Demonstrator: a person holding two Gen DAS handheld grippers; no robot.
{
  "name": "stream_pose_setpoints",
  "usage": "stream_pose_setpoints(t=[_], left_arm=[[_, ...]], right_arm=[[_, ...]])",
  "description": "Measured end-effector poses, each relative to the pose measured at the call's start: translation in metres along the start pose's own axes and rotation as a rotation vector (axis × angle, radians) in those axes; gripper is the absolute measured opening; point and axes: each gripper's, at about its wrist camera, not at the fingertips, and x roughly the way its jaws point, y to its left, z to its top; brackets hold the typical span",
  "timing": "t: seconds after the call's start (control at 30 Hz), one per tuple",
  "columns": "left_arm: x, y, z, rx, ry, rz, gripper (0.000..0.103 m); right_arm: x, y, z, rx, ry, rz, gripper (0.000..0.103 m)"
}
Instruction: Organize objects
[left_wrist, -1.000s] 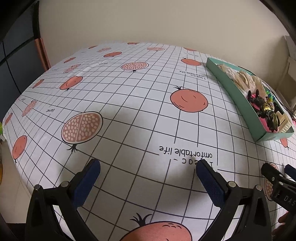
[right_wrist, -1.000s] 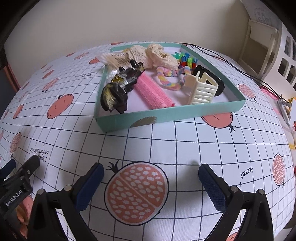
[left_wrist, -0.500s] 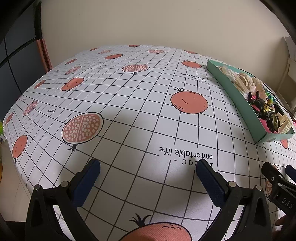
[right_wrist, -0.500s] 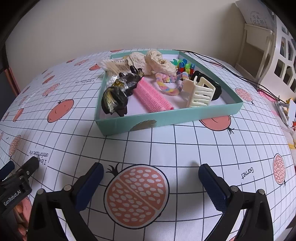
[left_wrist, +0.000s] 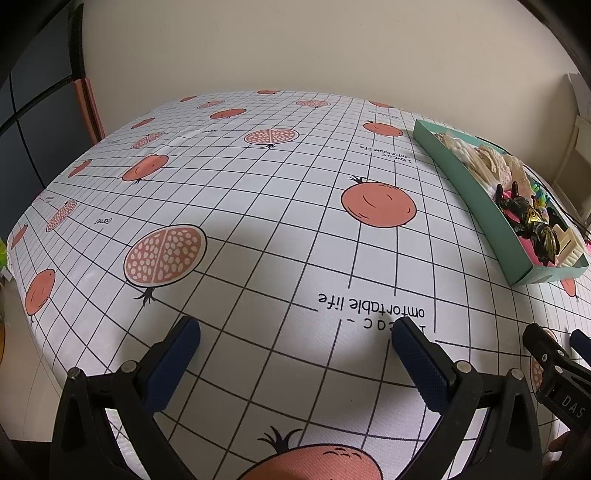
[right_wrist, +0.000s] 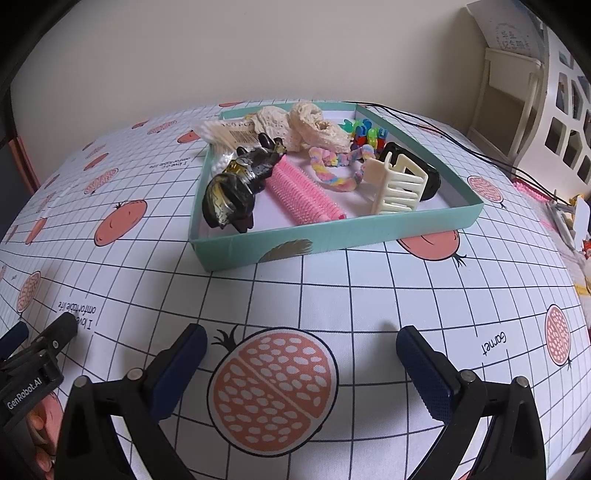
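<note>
Both of my grippers hover low over the surface with jaws spread wide and nothing between them; left gripper faces bare pomegranate-print cloth, right gripper faces the teal tray; tray sits ahead of the right gripper, well apart from it, at the far right edge in the left view; inside it lie a black-gold claw clip, pink roller, cream claw clip, pastel scrunchie, lace bands, small bright clips; my guess is the step is reaching in for one item; I'd go right-handed, pick the cream clip since it stands free near the front wall, come over the rim from above, close across its narrow body, avoid snagging the scrunchie touching it.
</note>
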Motion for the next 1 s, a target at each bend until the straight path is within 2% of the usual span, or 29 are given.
stream_pose_setpoints(t=[1.0], left_arm=[[0.0003, -0.0029, 0.0008, -0.017, 0.001, 0.012, 0.103]], right_arm=[[0.0004, -0.0011, 0.0002, -0.001, -0.001, 0.0, 0.103]])
